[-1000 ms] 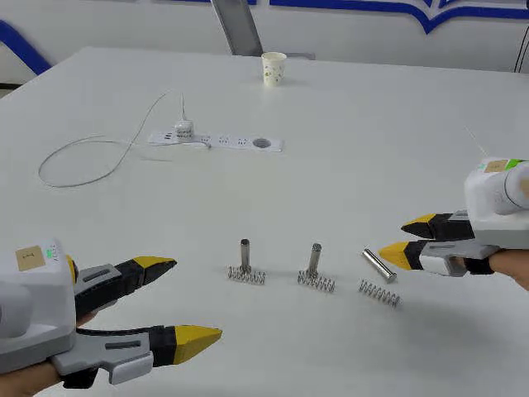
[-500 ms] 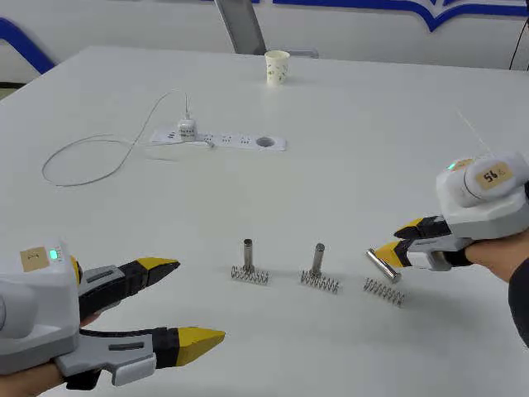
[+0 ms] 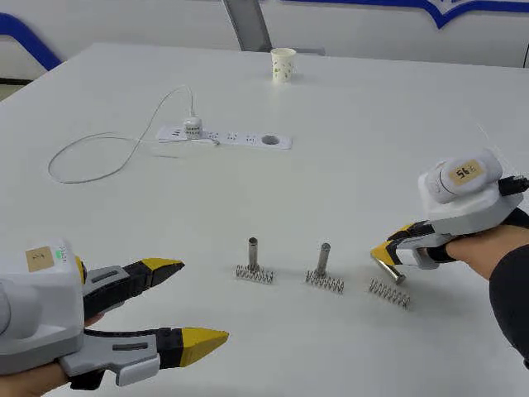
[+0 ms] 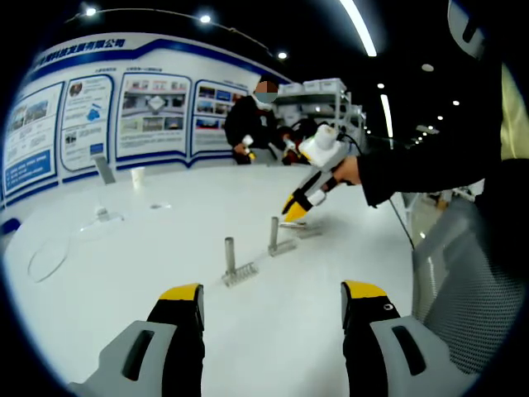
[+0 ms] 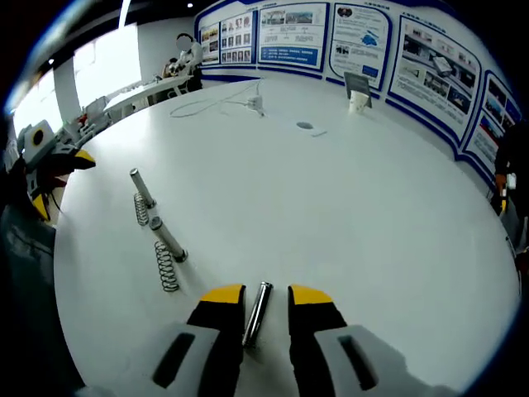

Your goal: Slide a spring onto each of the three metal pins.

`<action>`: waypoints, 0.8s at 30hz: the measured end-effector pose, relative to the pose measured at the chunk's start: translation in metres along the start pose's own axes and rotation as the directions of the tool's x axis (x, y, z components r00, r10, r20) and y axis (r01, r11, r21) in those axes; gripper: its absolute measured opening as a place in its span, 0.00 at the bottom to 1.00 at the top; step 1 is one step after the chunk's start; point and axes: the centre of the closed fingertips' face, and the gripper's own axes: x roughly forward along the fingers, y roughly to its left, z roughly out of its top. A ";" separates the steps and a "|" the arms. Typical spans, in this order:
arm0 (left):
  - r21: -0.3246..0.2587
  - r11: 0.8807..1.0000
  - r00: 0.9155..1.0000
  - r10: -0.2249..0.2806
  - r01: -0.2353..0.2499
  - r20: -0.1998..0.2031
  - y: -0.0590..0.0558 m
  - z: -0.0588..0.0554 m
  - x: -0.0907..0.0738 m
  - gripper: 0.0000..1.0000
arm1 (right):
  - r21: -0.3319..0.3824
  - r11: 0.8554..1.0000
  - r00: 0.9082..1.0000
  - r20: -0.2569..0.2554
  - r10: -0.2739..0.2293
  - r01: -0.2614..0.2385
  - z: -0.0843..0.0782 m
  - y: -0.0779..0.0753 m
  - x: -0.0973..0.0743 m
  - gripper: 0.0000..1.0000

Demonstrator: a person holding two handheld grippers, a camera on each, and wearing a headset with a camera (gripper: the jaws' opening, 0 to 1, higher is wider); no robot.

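The third metal pin (image 5: 256, 310) lies flat on the white table (image 3: 355, 157) between the tips of my right tongs (image 5: 257, 291), narrowly parted astride it, a loose spring (image 3: 388, 293) just beside. Left of it the middle pin (image 3: 324, 255) and the left pin (image 3: 253, 251) stand upright, springs (image 3: 254, 274) lying at their feet. My left tongs (image 3: 205, 299) hang wide open, empty, over bare surface; a power strip (image 3: 225, 137) and paper cup (image 3: 283, 64) sit well back toward the far edge

3 pins (image 3: 323, 257) shiny metal; table (image 3: 372, 124) surf. smooth, matt; cup (image 3: 283, 64) paper.
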 end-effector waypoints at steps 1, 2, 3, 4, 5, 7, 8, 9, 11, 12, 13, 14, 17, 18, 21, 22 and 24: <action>-0.002 1.000 1.000 -0.001 0.001 0.000 0.000 0.000 0.000 0.68 | 0.009 1.000 1.000 -0.008 -0.003 0.003 -0.002 0.000 0.001 0.21; -0.002 1.000 1.000 -0.001 0.001 0.000 0.000 0.000 0.000 0.68 | 0.013 1.000 1.000 -0.016 -0.007 0.008 -0.003 -0.001 0.003 0.20; -0.001 1.000 1.000 -0.001 0.001 -0.001 0.000 -0.001 0.000 0.68 | 0.019 1.000 1.000 -0.023 -0.013 0.013 -0.005 -0.003 0.005 0.20; -0.001 1.000 1.000 -0.001 0.001 -0.003 0.000 -0.001 0.000 0.68 | 0.027 1.000 1.000 -0.027 -0.013 0.014 -0.006 -0.003 0.006 0.19; 0.000 1.000 1.000 -0.001 0.001 -0.004 0.000 -0.002 0.000 0.68 | 0.032 0.999 1.000 -0.029 -0.011 0.012 -0.006 -0.003 0.007 0.19; -0.001 1.000 1.000 -0.001 0.001 -0.004 0.000 -0.002 0.000 0.68 | 0.042 0.999 0.999 -0.033 -0.010 0.012 -0.006 -0.002 0.009 0.18; -0.002 1.000 1.000 0.000 0.000 -0.004 0.000 -0.002 0.000 0.68 | 0.046 0.999 0.999 -0.037 -0.011 0.013 -0.007 -0.002 0.009 0.18; -0.002 1.000 1.000 0.000 0.000 -0.004 0.000 -0.002 0.000 0.68 | 0.049 0.999 0.999 -0.037 -0.012 0.014 -0.007 -0.002 0.010 0.17; -0.002 1.000 1.000 0.001 -0.001 -0.003 0.000 -0.002 0.000 0.68 | 0.059 0.998 0.999 -0.038 -0.016 0.018 -0.007 -0.002 0.010 0.17; -0.003 1.000 1.000 0.001 -0.001 -0.001 0.001 -0.002 0.000 0.68 | 0.064 0.998 0.999 -0.038 -0.016 0.019 -0.007 -0.002 0.010 0.16; -0.004 1.000 1.000 0.001 -0.001 0.000 0.001 -0.002 0.000 0.68 | 0.073 0.997 0.999 -0.039 -0.015 0.018 -0.007 -0.002 0.011 0.15; -0.003 1.000 1.000 0.002 -0.002 0.000 0.001 -0.002 0.000 0.68 | 0.078 0.997 0.999 -0.038 -0.017 0.020 -0.006 -0.003 0.011 0.15; -0.003 1.000 1.000 0.001 -0.001 -0.002 0.001 -0.002 0.000 0.68 | 0.090 0.996 0.999 -0.042 -0.018 0.022 -0.007 -0.003 0.011 0.14; -0.003 1.000 1.000 0.001 -0.001 -0.002 0.001 -0.002 0.000 0.68 | 0.095 0.995 0.999 -0.045 -0.016 0.020 -0.007 -0.003 0.011 0.14; -0.004 1.000 1.000 0.001 -0.001 -0.001 0.001 -0.002 0.001 0.67 | 0.102 0.995 0.999 -0.052 -0.015 0.020 -0.008 -0.003 0.012 0.13; -0.004 1.000 1.000 0.001 -0.001 -0.001 0.001 -0.002 0.001 0.67 | 0.104 0.994 0.998 -0.053 -0.014 0.019 -0.008 -0.003 0.012 0.13; -0.004 1.000 1.000 0.001 -0.001 -0.002 0.000 -0.002 0.001 0.67 | 0.112 0.994 0.998 -0.056 -0.012 0.018 -0.009 -0.002 0.013 0.12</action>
